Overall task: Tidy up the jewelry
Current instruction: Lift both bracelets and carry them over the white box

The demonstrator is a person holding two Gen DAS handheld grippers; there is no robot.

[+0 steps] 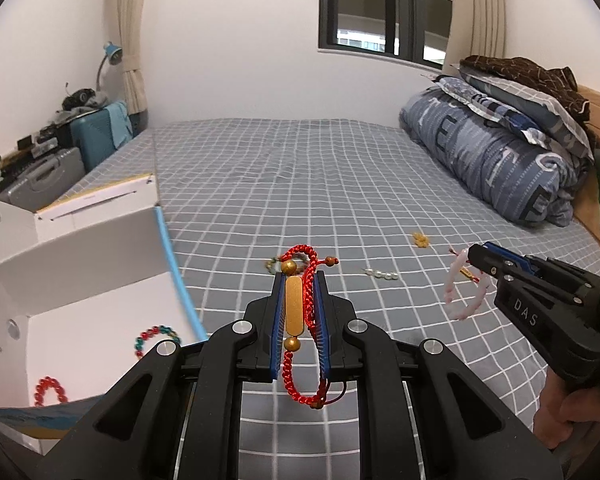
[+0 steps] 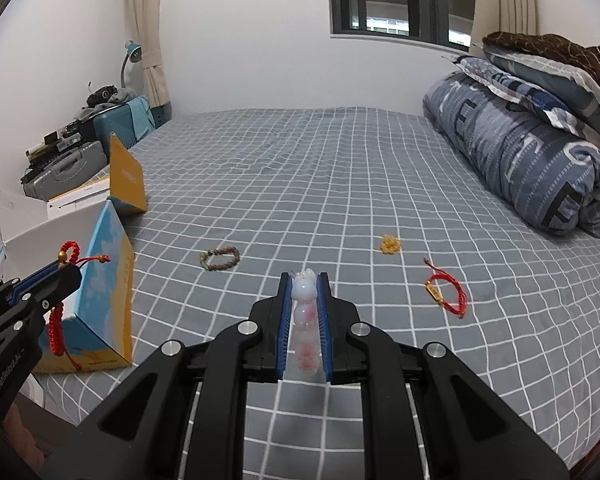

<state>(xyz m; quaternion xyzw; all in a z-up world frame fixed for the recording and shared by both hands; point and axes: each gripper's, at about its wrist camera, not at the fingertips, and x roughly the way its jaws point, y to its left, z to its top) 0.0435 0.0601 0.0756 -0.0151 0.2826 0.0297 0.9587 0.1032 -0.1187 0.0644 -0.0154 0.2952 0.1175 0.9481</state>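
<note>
My left gripper (image 1: 299, 280) is shut on a red braided bracelet with a gold bar (image 1: 294, 312), held above the bed beside the open white box (image 1: 96, 312). It also shows in the right wrist view (image 2: 66, 270). The box holds a red bead bracelet (image 1: 50, 396) and a multicolour bead bracelet (image 1: 156, 338). My right gripper (image 2: 305, 280) is shut on a pink-white bead bracelet (image 2: 305, 320), seen also in the left wrist view (image 1: 466, 288). On the bed lie a brown bead bracelet (image 2: 220, 260), a yellow piece (image 2: 390, 244), a second red-and-gold bracelet (image 2: 446, 294) and a pearl piece (image 1: 380, 274).
The grey checked bed sheet (image 2: 340, 184) spreads ahead. A rolled blue quilt and pillows (image 2: 532, 152) lie at the right. The box's blue and yellow outer wall (image 2: 108, 288) stands at the left. Suitcases and clutter (image 2: 72, 160) sit beyond the bed's left edge.
</note>
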